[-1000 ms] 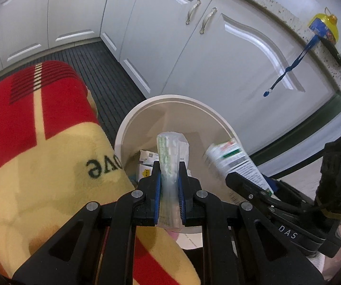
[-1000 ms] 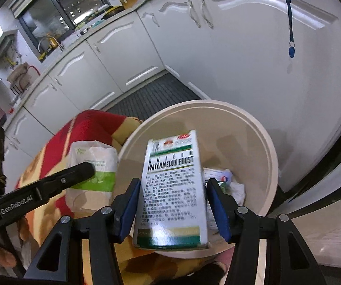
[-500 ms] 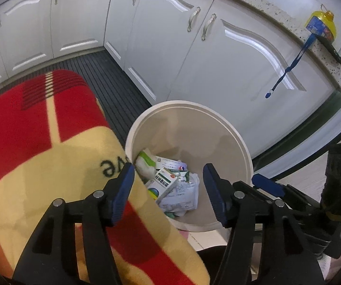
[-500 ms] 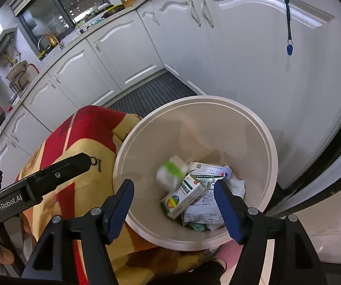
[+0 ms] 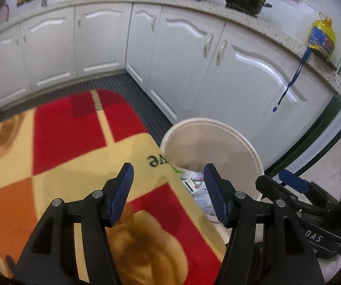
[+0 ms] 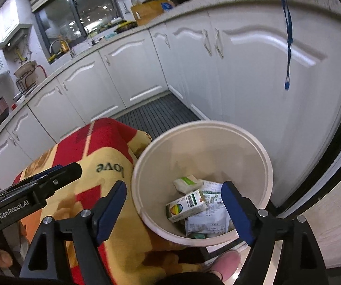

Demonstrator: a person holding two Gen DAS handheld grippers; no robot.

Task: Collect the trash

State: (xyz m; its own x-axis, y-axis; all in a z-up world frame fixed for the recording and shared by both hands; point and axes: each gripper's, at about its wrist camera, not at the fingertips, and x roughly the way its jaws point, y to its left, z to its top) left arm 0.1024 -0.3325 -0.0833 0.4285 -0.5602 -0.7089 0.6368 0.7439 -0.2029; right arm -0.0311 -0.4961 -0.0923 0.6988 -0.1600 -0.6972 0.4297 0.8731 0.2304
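Note:
A round cream trash bin [image 6: 260, 156] stands on the floor by the white cabinets; its rim also shows in the left wrist view [image 5: 253, 149]. Inside lie a white and green medicine box [image 6: 185, 205], a white packet with a green stripe [image 6: 185, 182] and crumpled printed paper [image 6: 208, 218]; a little of this trash [image 5: 191, 185] shows past the blanket edge. My left gripper [image 5: 168, 190] is open and empty above the blanket edge beside the bin. My right gripper [image 6: 174, 204] hangs over the bin, jaws still opening, nothing between them.
A red, yellow and orange blanket [image 5: 75, 156] covers a surface left of the bin. White cabinets [image 5: 189, 66] run behind, with a dark ribbed floor mat [image 6: 156, 116]. A blue lanyard [image 5: 289, 85] hangs from the counter beside a yellow oil bottle [image 5: 321, 35]. A pink slipper [image 6: 225, 261] sits below the bin.
Both grippers opened and dropped their loads into the bin: the left its white packet, the right its green and white box. Both then rose and drew back from the bin.

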